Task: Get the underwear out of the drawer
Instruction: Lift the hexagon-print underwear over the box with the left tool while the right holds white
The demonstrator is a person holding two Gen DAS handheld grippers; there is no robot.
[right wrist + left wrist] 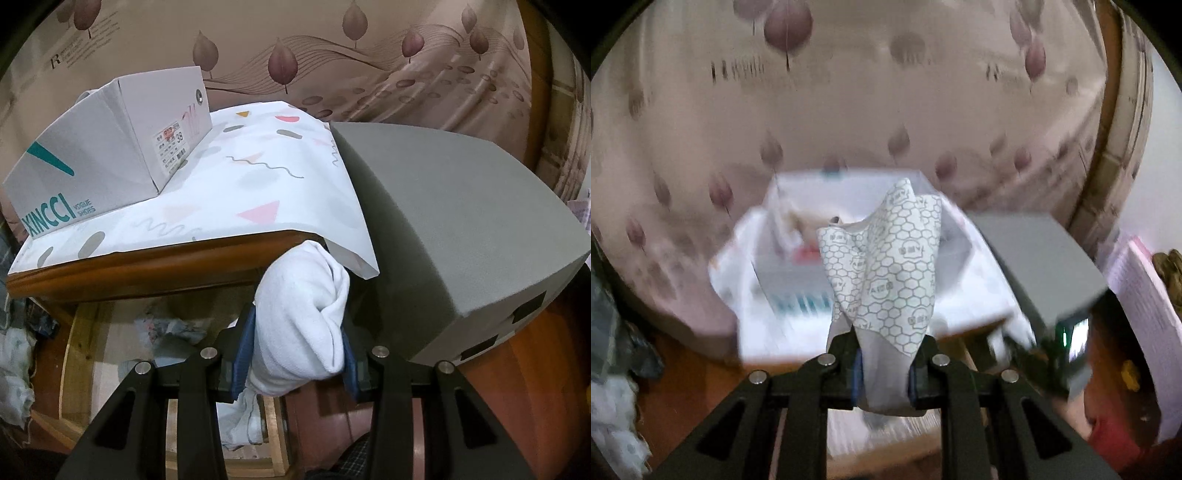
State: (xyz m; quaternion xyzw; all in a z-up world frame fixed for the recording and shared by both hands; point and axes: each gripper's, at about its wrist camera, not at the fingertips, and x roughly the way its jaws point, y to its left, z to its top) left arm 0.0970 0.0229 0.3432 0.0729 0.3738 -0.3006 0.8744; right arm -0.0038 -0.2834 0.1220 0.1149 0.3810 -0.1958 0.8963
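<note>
My left gripper (882,369) is shut on a piece of underwear (886,266), white with a grey honeycomb print, which stands up crumpled from between the blue pads. It hangs in the air in front of the cloth-covered cabinet top (960,295). My right gripper (295,332) is shut on a white rolled garment (299,317), held just in front of the cabinet's wooden edge. Below it the wooden drawer (74,343) stands pulled out, with crumpled cloth (166,328) lying inside.
A grey-white shoe box (103,147) sits on the patterned cloth (258,177) at the left. A big grey block (461,229) fills the right side. A leaf-print curtain (332,55) hangs behind. Loose clothes (14,362) lie at the far left.
</note>
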